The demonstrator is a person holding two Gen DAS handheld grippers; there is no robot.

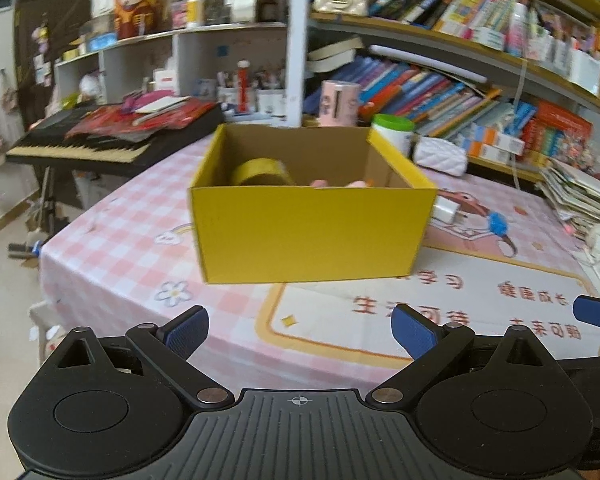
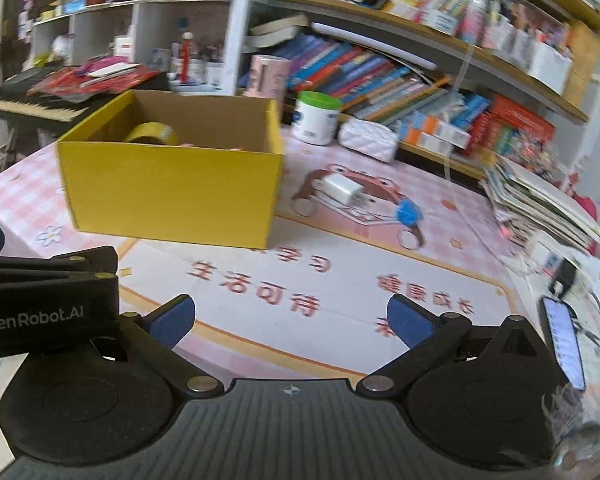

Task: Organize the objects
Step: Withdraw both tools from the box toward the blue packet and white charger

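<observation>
**Two grippers wide open, box waiting**

Yellow cardboard box (image 1: pixel 306 232) sits open-topped on the counter (image 1: pixel 112 236), dead ahead at twelve o'clock of the left gripper (image 1: pixel 300 334). Inside, a roll of yellowish tape (image 1: pixel 262 172) leans at the back left, something pink beside it, too hidden to name. Out at the box's three o'clock, a white charger plug (image 2: pixel 346 191) lies on the cartoon-print cloth, with a small blue item (image 2: pixel 408 214) just beyond. Left jaws spread wide, holding nothing. Right gripper (image 2: pixel 290 320), jaws equally wide and empty, has the box at eleven o'clock. Phone (image 2: pixel 564 340) at its three o'clock, screen lit.
</observation>
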